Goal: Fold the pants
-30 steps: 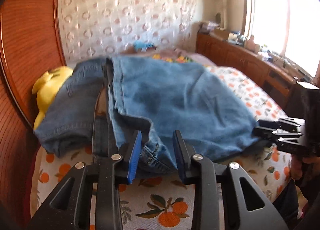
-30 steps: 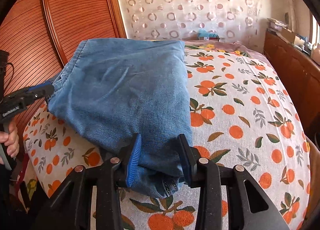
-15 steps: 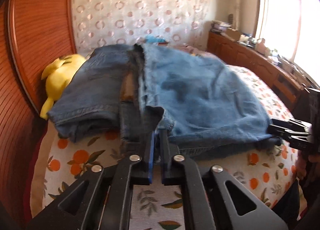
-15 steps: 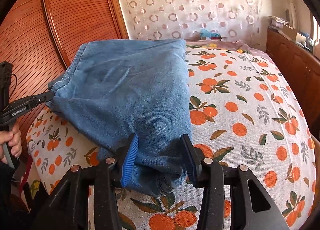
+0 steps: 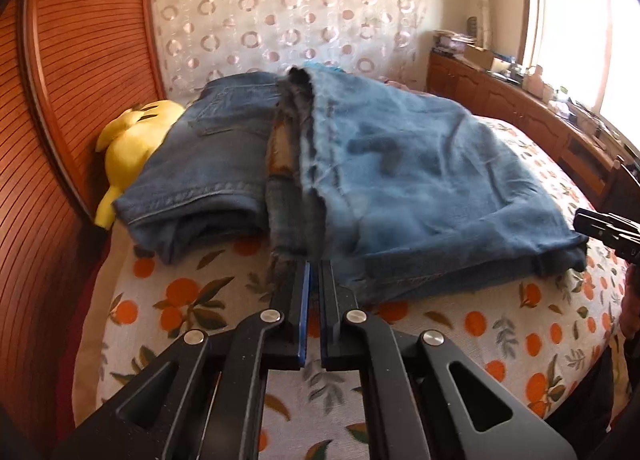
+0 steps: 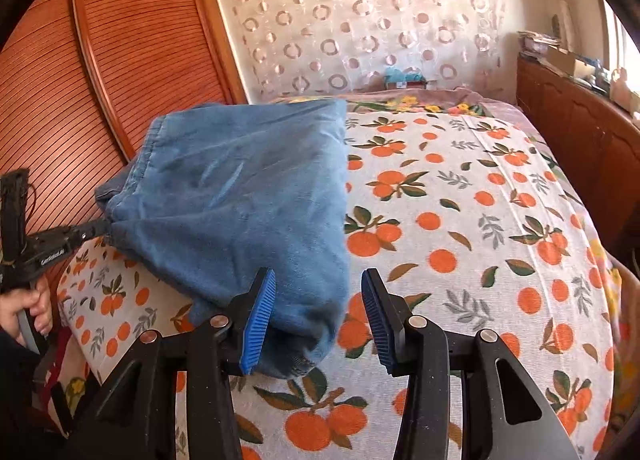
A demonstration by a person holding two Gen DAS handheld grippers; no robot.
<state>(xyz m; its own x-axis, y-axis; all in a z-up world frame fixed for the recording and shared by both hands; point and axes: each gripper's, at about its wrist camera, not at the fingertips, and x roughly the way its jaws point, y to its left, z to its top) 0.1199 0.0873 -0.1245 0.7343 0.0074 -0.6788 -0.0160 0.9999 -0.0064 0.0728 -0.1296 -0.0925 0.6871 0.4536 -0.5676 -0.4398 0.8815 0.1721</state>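
1. Lying across the near left part of the bed [image 5: 460, 324], one pair of blue denim pants [image 5: 420, 179] is sitting folded into a thick pile, with a darker panel on its left and a lighter panel on its right.
2. One yellow plush toy [image 5: 128, 143] is resting at the bed's left edge, touching the darker denim and backing onto the ribbed wooden headboard [image 5: 72, 99].
3. Two grippers are working here. The left gripper [image 5: 314, 272] is pinching the pants' near edge at the seam between the two panels, its jaws pressed together on the cloth.
4. The right gripper [image 6: 318, 300] is hovering at the pants' near right corner; its jaws are standing apart around that corner, the blue pads not pressing on it.
5. One hand [image 6: 28, 304] is gripping the left tool's handle at the bed's left edge.
6. One orange-and-leaf printed sheet is covering the bed; a ring-patterned curtain [image 6: 360, 19] is hanging behind, and a wooden cabinet [image 6: 580, 131] is running along the right wall under a bright window [image 5: 572, 19].
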